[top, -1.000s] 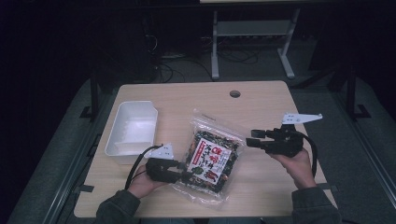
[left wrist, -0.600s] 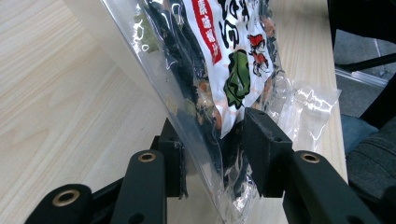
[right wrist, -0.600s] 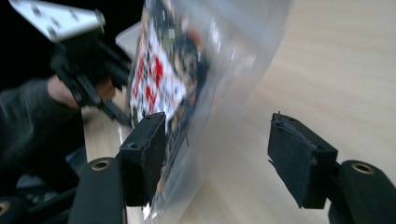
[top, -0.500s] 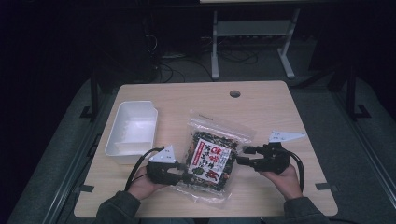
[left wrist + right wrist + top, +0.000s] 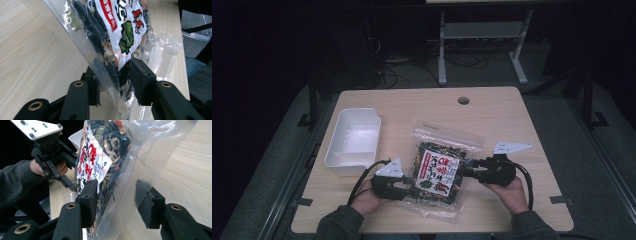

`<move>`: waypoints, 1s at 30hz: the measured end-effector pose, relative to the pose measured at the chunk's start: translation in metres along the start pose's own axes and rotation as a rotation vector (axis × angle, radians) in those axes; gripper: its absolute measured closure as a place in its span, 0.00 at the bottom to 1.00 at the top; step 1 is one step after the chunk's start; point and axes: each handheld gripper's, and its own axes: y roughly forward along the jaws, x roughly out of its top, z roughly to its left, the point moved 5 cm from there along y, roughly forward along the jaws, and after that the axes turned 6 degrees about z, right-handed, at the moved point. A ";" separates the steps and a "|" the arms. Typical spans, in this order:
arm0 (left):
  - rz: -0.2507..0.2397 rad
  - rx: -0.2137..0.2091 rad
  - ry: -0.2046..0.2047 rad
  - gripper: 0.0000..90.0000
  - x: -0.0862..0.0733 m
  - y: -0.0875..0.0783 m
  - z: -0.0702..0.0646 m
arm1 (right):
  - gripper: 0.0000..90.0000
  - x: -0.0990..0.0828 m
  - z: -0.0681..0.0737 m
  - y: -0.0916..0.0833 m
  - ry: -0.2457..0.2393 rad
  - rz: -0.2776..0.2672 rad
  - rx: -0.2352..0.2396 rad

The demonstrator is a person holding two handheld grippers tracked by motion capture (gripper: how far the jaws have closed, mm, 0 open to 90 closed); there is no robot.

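Snack bag [image 5: 439, 170] pinched by left gripper [image 5: 409, 189]; right gripper [image 5: 466, 169] jaws closing around it.

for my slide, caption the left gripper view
Left claw clamps the snack bag edge above the table.

The snack bag [image 5: 441, 170] lies on the counter [image 5: 492, 115] between my two hands, my left gripper [image 5: 408, 189] at its left edge and my right gripper [image 5: 466, 170] at its right edge. Left of the bag, toward the counter's left side, sits the tray [image 5: 353, 137], just behind my left gripper.
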 end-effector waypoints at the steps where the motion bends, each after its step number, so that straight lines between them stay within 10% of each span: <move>1: 0.004 -0.001 0.006 0.70 0.000 0.000 -0.001 | 0.61 0.001 0.000 -0.001 -0.003 -0.012 0.005; 30: -0.035 -0.032 0.026 0.78 0.004 -0.001 -0.005 | 0.76 0.017 0.039 0.010 -0.157 -0.007 0.079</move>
